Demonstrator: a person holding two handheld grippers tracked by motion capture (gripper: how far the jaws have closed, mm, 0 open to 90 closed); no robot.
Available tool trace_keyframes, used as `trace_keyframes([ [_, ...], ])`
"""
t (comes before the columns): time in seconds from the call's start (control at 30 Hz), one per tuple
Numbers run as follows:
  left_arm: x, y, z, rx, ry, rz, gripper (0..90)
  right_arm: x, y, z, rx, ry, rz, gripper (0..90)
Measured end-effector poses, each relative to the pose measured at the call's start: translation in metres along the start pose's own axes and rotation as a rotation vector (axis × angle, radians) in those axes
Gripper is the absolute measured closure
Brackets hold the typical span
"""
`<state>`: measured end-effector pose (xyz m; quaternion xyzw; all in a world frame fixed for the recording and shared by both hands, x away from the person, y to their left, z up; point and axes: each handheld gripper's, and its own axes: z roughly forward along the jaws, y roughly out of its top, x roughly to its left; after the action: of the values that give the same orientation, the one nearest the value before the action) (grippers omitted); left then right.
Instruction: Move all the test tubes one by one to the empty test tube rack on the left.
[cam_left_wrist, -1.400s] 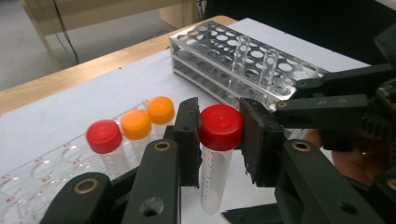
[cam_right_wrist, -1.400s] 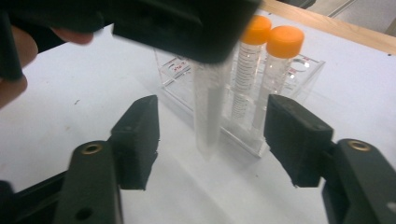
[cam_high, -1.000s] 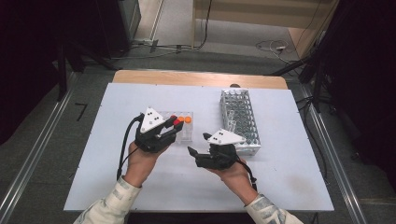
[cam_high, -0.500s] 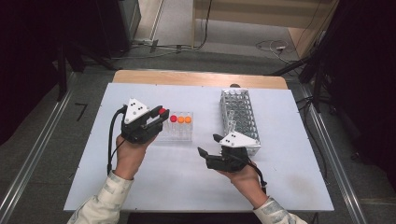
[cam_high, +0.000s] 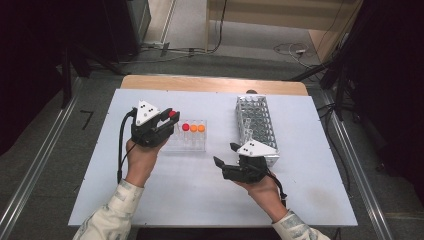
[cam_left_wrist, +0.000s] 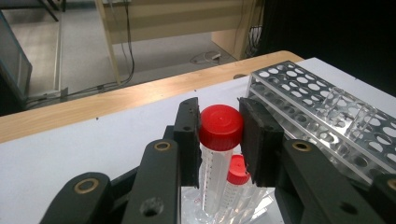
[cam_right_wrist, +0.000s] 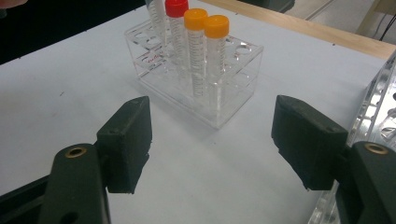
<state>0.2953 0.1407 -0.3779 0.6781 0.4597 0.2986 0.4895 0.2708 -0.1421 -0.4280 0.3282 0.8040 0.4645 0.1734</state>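
My left gripper (cam_high: 169, 119) (cam_left_wrist: 219, 133) is shut on a clear tube with a red cap (cam_high: 172, 114) (cam_left_wrist: 221, 125), held upright at the left end of a small clear rack (cam_high: 196, 145) (cam_right_wrist: 236, 88). In that rack stand another red-capped tube (cam_high: 185, 127) (cam_left_wrist: 238, 169) (cam_right_wrist: 176, 8) and two orange-capped tubes (cam_high: 197, 128) (cam_right_wrist: 205, 23). Whether the held tube's foot is still in a rack hole I cannot tell. My right gripper (cam_high: 226, 154) (cam_right_wrist: 212, 140) stands open on the near right of the rack, jaws wide with nothing between them.
A large perforated metal tube rack (cam_high: 256, 125) (cam_left_wrist: 317, 105) stands to the right of the small rack, close beside the right hand. A wooden strip (cam_high: 215, 84) runs along the table's far edge. Bare white tabletop (cam_high: 190, 190) lies in front.
My left gripper has carried the red-capped tube leftward, from over the rack's middle to its left end. The right hand has shifted slightly to the right, jaws still open.
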Motion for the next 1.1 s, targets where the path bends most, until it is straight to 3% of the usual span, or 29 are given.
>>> trace_keyframes([
  [0.63, -0.009, -0.017, 0.015, 0.041, 0.056, 0.066, 69.5, -0.002, 0.000, -0.001, -0.002, -0.006, 0.010, 25.8],
  [1.1, -0.008, -0.031, 0.020, 0.066, 0.056, 0.054, 68.9, -0.003, -0.002, -0.003, 0.001, -0.011, 0.010, 25.8],
])
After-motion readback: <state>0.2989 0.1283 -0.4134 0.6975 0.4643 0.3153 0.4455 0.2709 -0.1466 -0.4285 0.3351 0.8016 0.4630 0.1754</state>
